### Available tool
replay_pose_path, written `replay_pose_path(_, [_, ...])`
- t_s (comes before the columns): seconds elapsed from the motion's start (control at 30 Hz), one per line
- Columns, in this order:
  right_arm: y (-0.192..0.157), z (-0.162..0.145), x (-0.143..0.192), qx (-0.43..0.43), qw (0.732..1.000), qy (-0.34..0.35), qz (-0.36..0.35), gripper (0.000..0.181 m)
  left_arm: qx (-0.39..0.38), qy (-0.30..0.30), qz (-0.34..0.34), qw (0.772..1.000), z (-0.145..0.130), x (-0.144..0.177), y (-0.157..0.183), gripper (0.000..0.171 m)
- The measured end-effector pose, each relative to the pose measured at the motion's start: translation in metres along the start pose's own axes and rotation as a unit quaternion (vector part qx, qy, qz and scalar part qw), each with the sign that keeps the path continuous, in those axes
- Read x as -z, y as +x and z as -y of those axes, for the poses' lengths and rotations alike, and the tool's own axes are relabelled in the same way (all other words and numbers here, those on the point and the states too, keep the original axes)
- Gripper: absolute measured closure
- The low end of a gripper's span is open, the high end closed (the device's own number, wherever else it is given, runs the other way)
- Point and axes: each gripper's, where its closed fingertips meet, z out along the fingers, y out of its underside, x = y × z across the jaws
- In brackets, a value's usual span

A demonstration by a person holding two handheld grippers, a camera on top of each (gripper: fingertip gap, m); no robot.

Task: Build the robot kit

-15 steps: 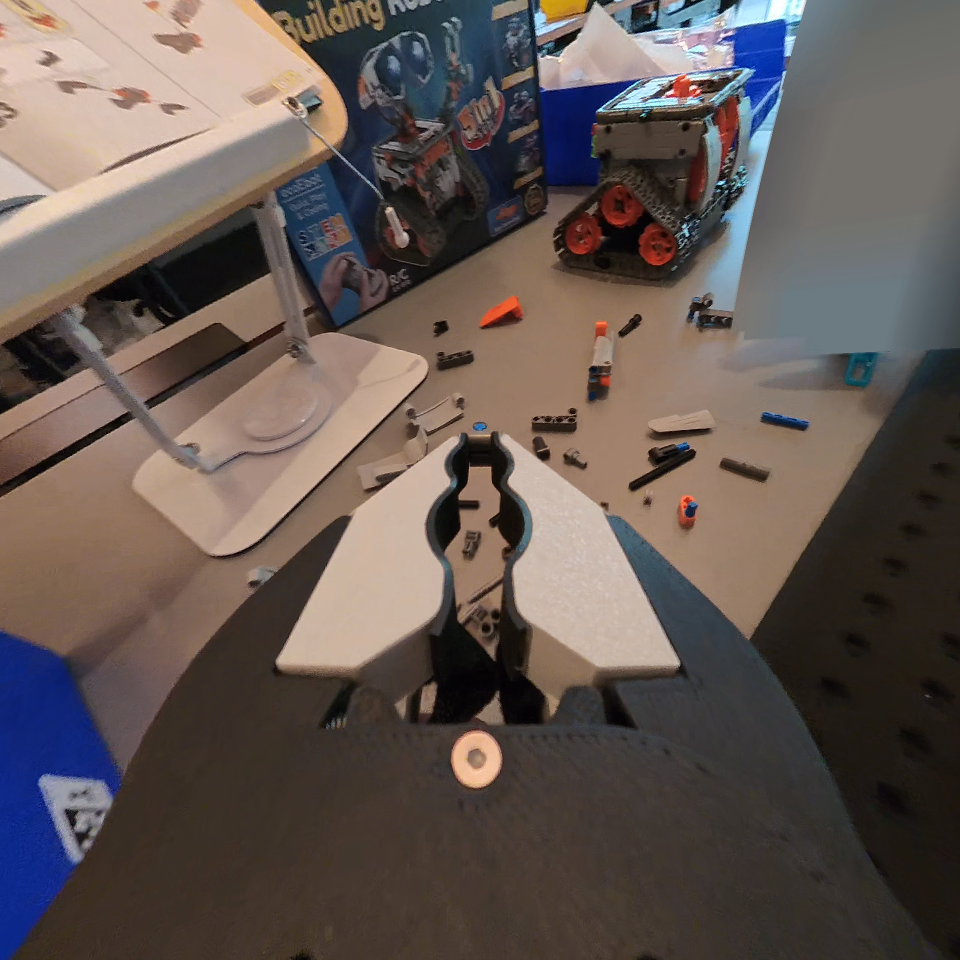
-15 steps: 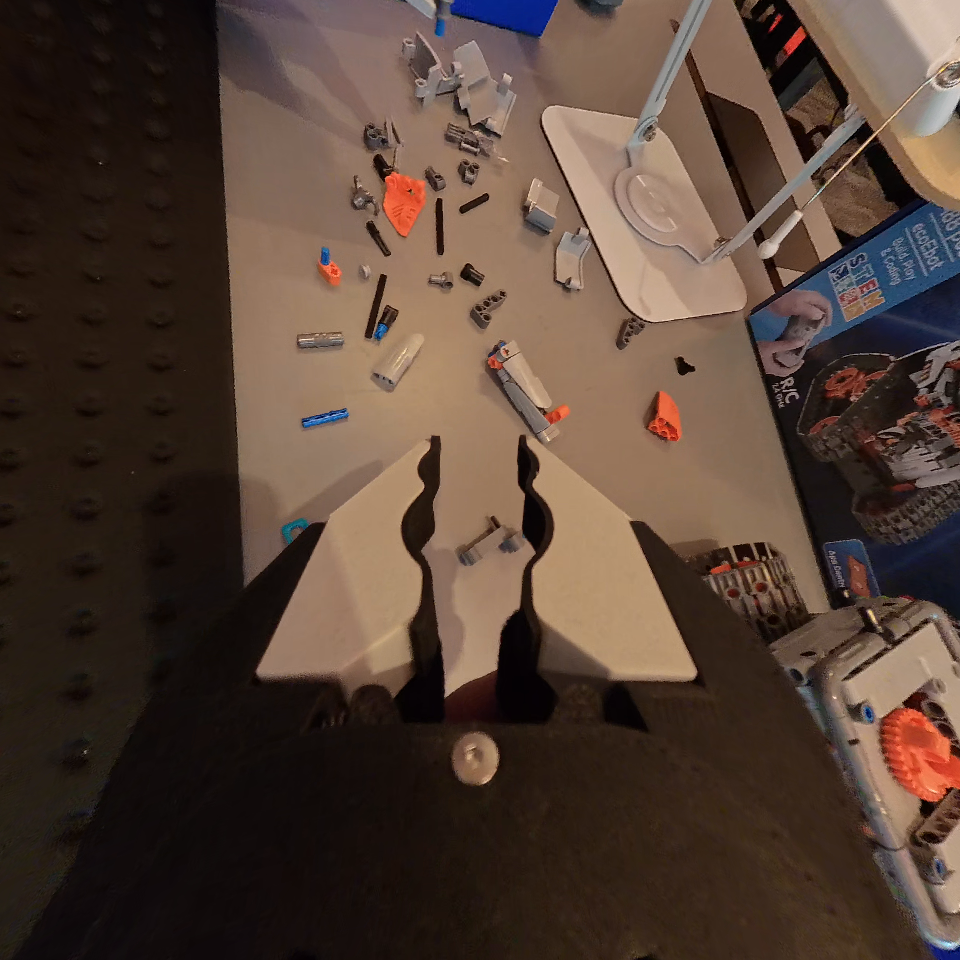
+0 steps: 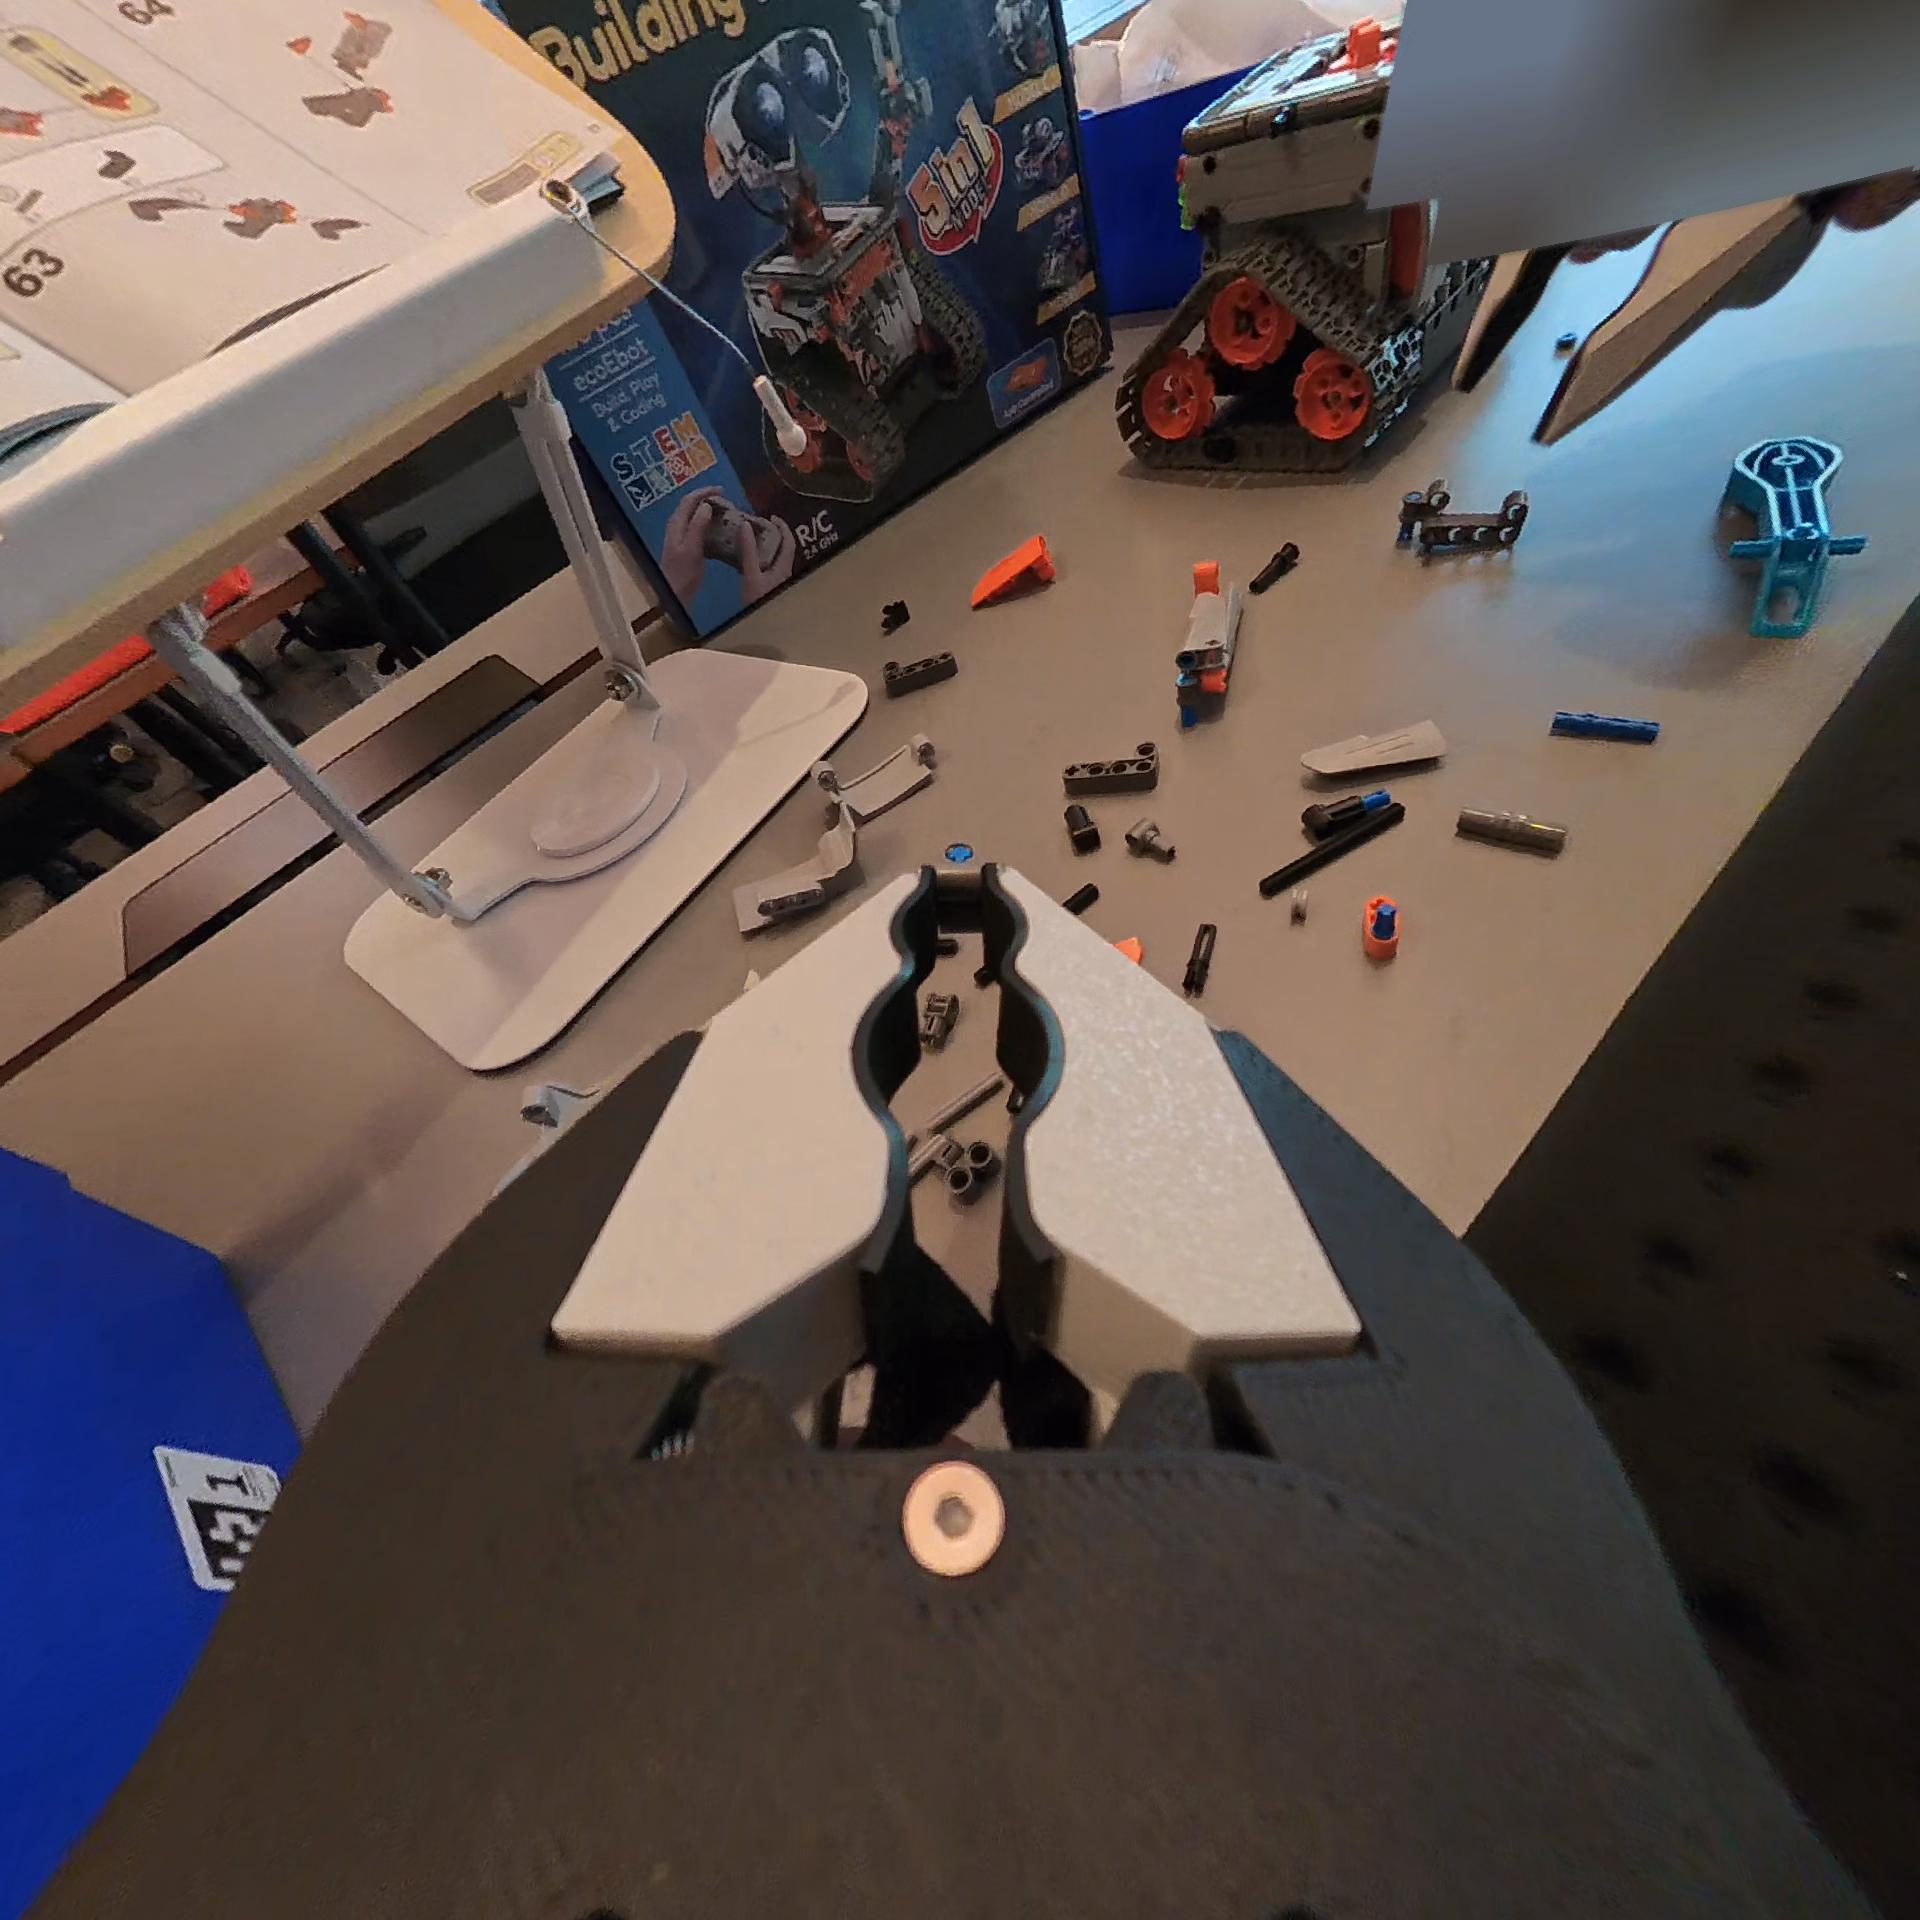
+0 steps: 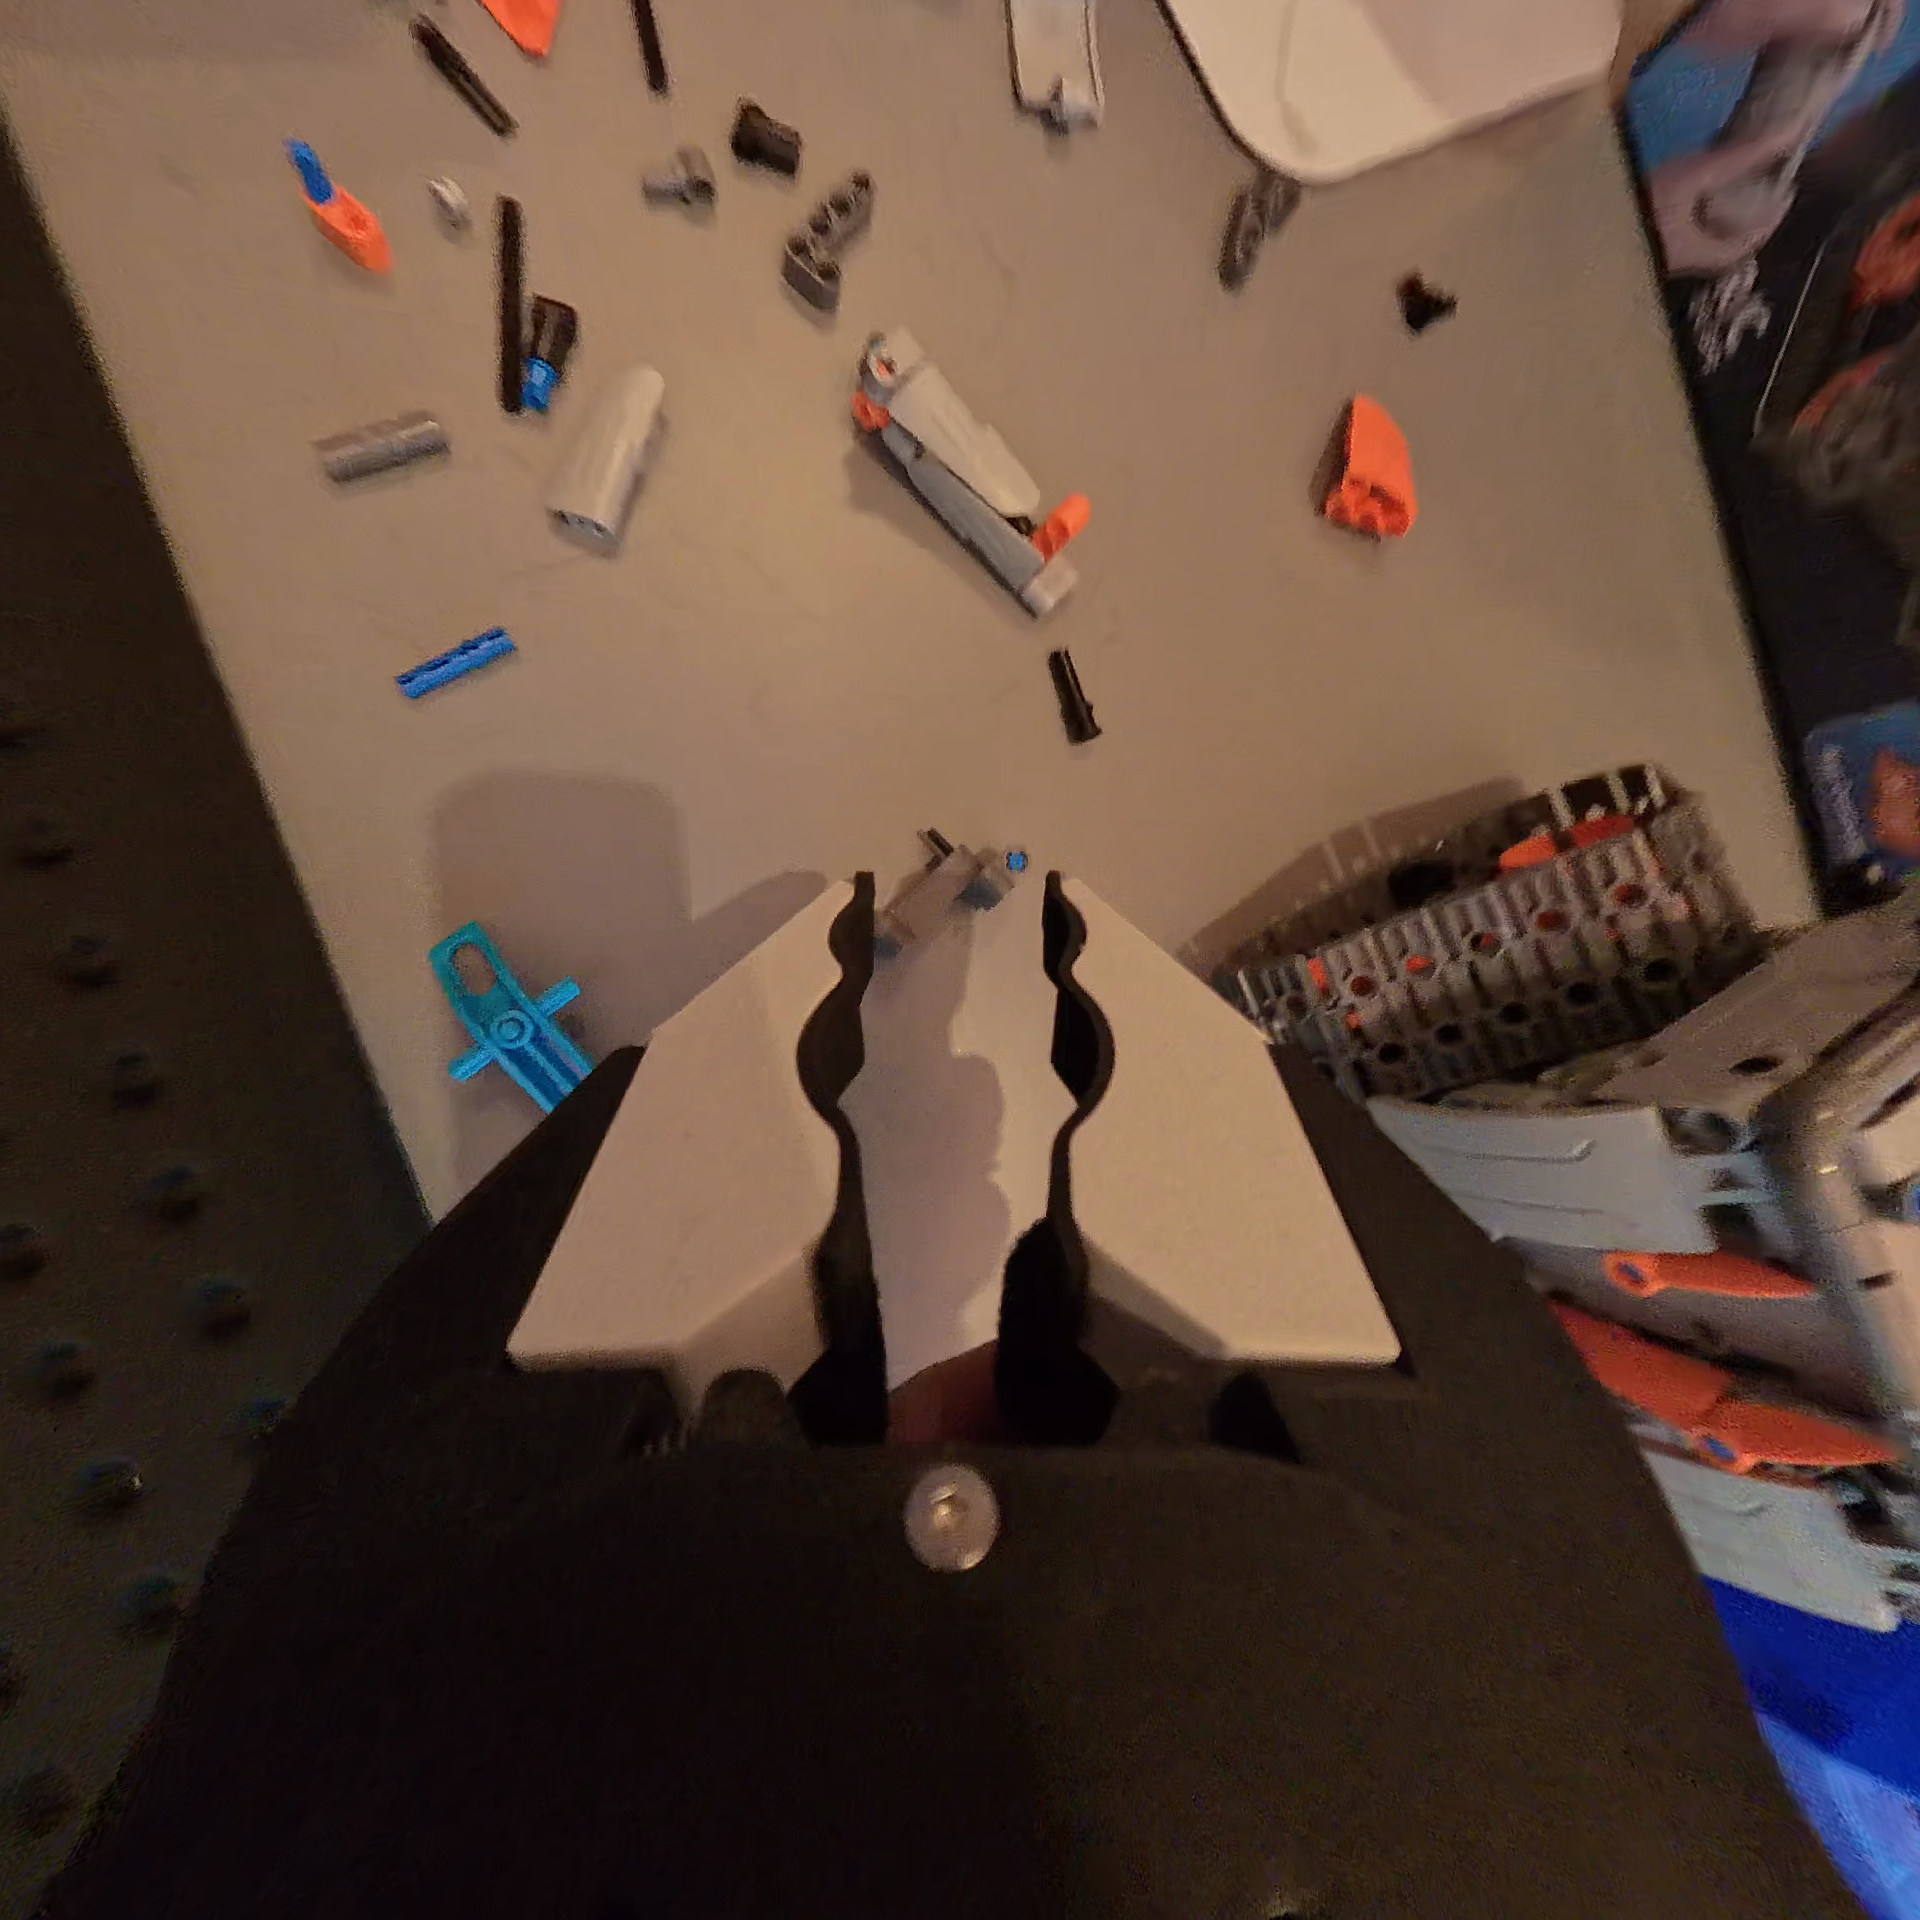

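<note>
Grey part (image 3: 961, 885) in L gripper (image 3: 961, 881)

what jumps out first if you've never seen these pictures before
The tracked toy robot with orange wheels, half built, stands at the far side of the table, beside its dark blue picture box. Small building parts lie scattered across the table. The left gripper pinches a small grey piece with a blue pin, while the right gripper hangs open just above a small grey and blue assembly.
</note>
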Motion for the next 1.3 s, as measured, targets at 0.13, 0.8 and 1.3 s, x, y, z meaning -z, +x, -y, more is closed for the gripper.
replay_pose_path(0.13, [-0.003, -0.012, -0.013, -0.054, 0.998, -0.022, 0.002, 0.15, -0.003, -0.002, -0.005, 1.0, -0.001, -0.001, 0.002, 0.166])
replay_pose_path(0.8, [-0.02, 0.015, -0.026, -0.03, 0.999, 0.004, 0.033, 0.175, -0.001, 0.0, -0.016, 1.0, -0.002, -0.003, 0.004, 0.166])
replay_pose_path(1.3, [-0.031, 0.01, -0.036, -0.022, 0.998, -0.027, 0.05, 0.175, -0.006, -0.002, -0.024, 1.0, -0.003, -0.005, 0.007, 0.166])
